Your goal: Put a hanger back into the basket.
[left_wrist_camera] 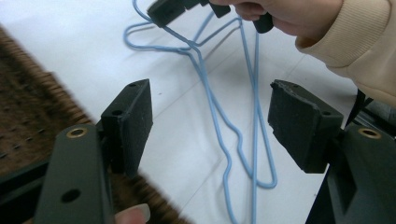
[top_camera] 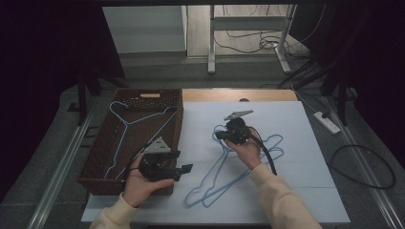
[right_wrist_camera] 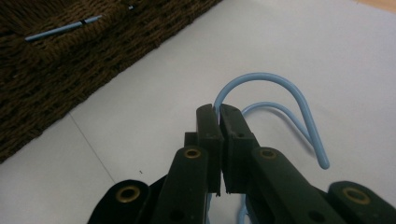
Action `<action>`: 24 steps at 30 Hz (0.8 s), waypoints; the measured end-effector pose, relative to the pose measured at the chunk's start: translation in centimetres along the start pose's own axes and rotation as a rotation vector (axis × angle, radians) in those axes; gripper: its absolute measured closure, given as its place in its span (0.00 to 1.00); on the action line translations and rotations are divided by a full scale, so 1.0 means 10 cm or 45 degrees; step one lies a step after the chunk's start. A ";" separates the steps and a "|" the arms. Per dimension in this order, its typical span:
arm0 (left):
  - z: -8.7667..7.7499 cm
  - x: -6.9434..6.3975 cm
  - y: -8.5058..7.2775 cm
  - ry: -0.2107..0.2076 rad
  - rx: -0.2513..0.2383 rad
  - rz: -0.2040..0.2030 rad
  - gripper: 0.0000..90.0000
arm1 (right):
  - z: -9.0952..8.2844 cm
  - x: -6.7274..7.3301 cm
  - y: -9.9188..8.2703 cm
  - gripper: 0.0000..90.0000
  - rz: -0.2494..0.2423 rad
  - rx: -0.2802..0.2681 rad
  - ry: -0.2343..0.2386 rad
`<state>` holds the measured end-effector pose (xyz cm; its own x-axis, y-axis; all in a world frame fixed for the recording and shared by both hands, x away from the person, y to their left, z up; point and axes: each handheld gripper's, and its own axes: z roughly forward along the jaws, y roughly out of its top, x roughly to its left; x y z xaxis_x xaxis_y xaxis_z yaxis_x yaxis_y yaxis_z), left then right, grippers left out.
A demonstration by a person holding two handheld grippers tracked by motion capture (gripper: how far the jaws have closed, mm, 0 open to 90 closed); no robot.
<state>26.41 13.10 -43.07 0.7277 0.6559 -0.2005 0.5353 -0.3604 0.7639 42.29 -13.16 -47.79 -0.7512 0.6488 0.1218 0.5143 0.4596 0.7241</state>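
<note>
Black right gripper [right_wrist_camera: 219, 119] jaws pinch 1 thin light-blue wire hanger [right_wrist_camera: 299, 105] at its hook; lift it clear before swinging toward the brown woven basket [top_camera: 98, 169]. Left gripper [left_wrist_camera: 210, 121] jaws stand apart, empty.

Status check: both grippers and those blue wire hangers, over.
Right gripper shut on the hook of a light blue wire hanger on the white mat. Left gripper open, empty, beside the brown woven basket. One blue hanger in the basket. Nothing in the way.

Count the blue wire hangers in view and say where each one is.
3: one hanger in the basket, and two overlapping on the white sheet, the upper one's hook clamped in the right gripper. More could be hidden.
</note>
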 end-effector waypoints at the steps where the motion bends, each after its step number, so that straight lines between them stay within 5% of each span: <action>1: 0.03 -0.02 0.01 0.000 0.009 0.002 0.35 | -0.02 0.00 0.00 0.98 -0.004 -0.006 0.002; 12: 0.38 -0.18 0.10 -0.017 0.089 0.030 0.35 | -0.17 0.07 -0.01 0.98 -0.026 -0.066 -0.001; 15: 0.46 -0.24 0.15 0.026 0.125 0.045 0.36 | -0.20 0.07 -0.03 0.98 -0.026 -0.079 -0.002; 24: 0.70 -0.39 0.26 0.024 0.184 0.056 0.36 | -0.30 0.09 -0.03 0.98 -0.034 -0.105 -0.003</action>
<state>27.96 4.93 -44.57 0.7445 0.6491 -0.1560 0.5599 -0.4800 0.6754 40.18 -14.52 -45.89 -0.7630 0.6386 0.1001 0.4581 0.4250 0.7807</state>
